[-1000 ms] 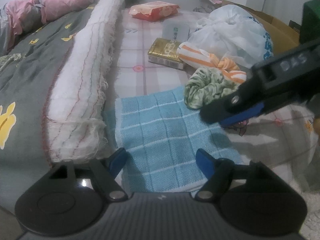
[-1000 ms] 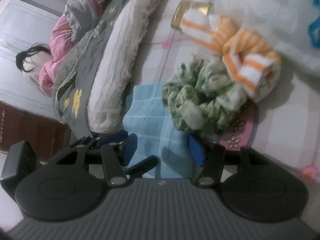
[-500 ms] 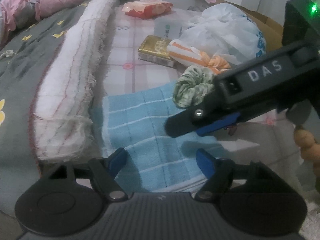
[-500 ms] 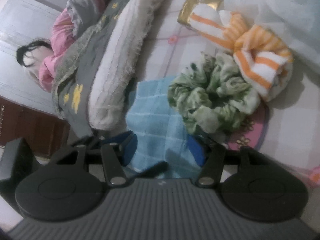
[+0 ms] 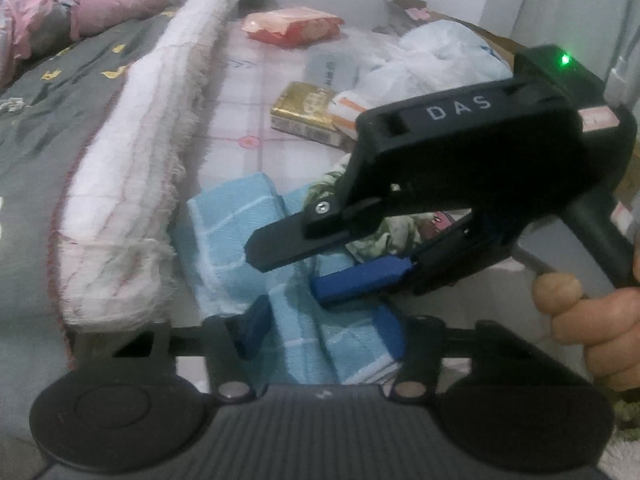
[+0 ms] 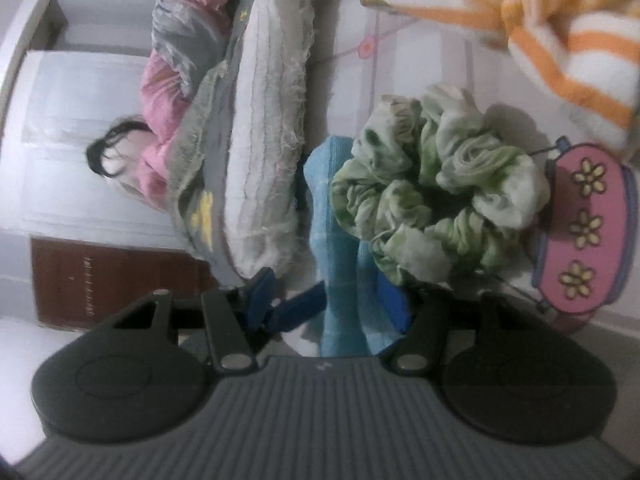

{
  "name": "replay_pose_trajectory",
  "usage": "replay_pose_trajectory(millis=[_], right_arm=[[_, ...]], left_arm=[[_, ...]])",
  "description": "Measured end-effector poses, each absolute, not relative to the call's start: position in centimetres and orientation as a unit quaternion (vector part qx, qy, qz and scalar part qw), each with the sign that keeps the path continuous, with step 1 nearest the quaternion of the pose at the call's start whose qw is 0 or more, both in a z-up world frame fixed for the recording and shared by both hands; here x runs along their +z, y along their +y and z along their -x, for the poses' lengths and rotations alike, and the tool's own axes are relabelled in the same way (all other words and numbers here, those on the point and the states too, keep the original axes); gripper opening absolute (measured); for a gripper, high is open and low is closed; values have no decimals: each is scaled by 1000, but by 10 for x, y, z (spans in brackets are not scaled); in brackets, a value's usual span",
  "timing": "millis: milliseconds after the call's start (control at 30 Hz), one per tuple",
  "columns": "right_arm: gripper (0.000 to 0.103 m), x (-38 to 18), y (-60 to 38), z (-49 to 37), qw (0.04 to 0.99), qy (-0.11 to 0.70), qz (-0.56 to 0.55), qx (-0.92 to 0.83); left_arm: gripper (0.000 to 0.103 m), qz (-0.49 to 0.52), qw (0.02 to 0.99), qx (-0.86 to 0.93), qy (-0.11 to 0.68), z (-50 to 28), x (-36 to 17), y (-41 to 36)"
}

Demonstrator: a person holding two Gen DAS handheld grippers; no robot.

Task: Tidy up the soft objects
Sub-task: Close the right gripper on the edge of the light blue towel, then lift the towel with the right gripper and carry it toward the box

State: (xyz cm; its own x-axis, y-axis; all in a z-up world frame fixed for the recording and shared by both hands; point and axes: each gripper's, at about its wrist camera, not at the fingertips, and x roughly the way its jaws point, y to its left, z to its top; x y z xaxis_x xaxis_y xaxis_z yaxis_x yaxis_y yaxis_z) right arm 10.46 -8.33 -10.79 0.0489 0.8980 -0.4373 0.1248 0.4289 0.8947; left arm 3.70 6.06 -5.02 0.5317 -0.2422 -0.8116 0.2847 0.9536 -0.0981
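A light blue checked towel (image 5: 240, 216) lies on the bed, bunched up, and passes between the fingers of my left gripper (image 5: 320, 326); it also shows in the right wrist view (image 6: 332, 240). My left gripper looks open around it. My right gripper (image 6: 332, 304) is open with a fold of the towel between its fingers; it shows from the side in the left wrist view (image 5: 304, 272). A green tie-dye scrunchie (image 6: 432, 200) lies just beyond the towel. An orange-and-white striped cloth (image 6: 560, 40) lies past it.
A rolled white blanket (image 5: 144, 168) and a grey quilt (image 5: 40, 140) lie to the left. A gold packet (image 5: 308, 114), a red snack bag (image 5: 292, 28) and a white plastic bag (image 5: 432, 60) lie farther back. A pink flowered print (image 6: 584, 228) marks the sheet.
Both grippers have come close over the towel. The towel, flat before, is now bunched into a fold. The right gripper has moved left, close in front of the left camera.
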Motion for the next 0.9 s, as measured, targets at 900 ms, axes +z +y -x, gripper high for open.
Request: replay_pose_trajectory(millis=[900], right_arm=[[19,-41,-125,-97,612,493,-484,385]], left_arm=[[46,-15,932,-134,336,4,46,56]])
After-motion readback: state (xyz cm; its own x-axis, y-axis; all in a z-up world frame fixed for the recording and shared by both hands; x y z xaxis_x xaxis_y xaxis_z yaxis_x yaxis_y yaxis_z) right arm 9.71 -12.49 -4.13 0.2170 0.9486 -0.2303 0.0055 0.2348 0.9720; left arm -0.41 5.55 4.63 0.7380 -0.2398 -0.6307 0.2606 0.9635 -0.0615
